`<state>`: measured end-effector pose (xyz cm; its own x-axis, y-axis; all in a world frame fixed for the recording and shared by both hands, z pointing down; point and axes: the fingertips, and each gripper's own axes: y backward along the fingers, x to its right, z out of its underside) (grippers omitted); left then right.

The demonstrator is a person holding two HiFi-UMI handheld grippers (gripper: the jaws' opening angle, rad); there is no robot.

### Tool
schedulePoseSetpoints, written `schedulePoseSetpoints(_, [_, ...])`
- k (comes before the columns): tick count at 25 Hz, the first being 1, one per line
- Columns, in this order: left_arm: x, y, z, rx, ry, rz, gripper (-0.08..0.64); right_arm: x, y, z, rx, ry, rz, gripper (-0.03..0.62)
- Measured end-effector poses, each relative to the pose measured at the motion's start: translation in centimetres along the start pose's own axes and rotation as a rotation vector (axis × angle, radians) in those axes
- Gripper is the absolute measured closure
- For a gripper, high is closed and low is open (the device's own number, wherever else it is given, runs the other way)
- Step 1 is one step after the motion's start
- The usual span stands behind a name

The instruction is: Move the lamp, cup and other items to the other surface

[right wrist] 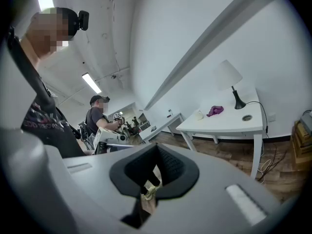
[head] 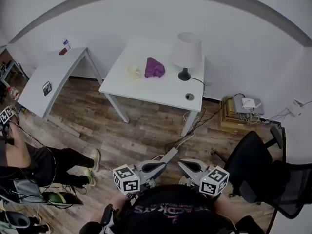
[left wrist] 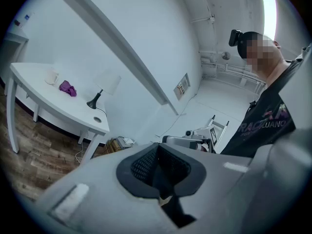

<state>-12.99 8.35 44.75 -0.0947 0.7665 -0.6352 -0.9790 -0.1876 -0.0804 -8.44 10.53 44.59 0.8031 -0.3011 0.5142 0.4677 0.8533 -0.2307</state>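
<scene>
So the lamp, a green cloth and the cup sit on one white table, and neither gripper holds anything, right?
Not quite: the head view shows the cloth is purple, not green. The rest stands: it sits with the lamp and the cup on one white table, and neither the left gripper nor the right gripper holds anything.

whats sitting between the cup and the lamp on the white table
A crumpled purple cloth lies between the cup and the lamp on the table. The head view shows it most clearly, and both gripper views show it too.
</scene>
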Motion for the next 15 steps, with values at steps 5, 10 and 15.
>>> schedulePoseSetpoints(5, [-0.02, -0.17, 0.10, -0.007, 0.007, 0.001, 0.560, 0.13, 0.09, 0.07, 0.002, 0.000, 0.003, 0.589])
schedulePoseSetpoints(10, [-0.11, -0.37, 0.23, -0.009, 0.009, 0.003, 0.560, 0.37, 0.18, 0.10, 0.007, -0.014, 0.004, 0.589])
schedulePoseSetpoints(15, [-0.27, -0.51, 0.43, -0.013, 0.004, -0.003, 0.560, 0.77, 0.34, 0.17, 0.019, -0.037, 0.001, 0.588])
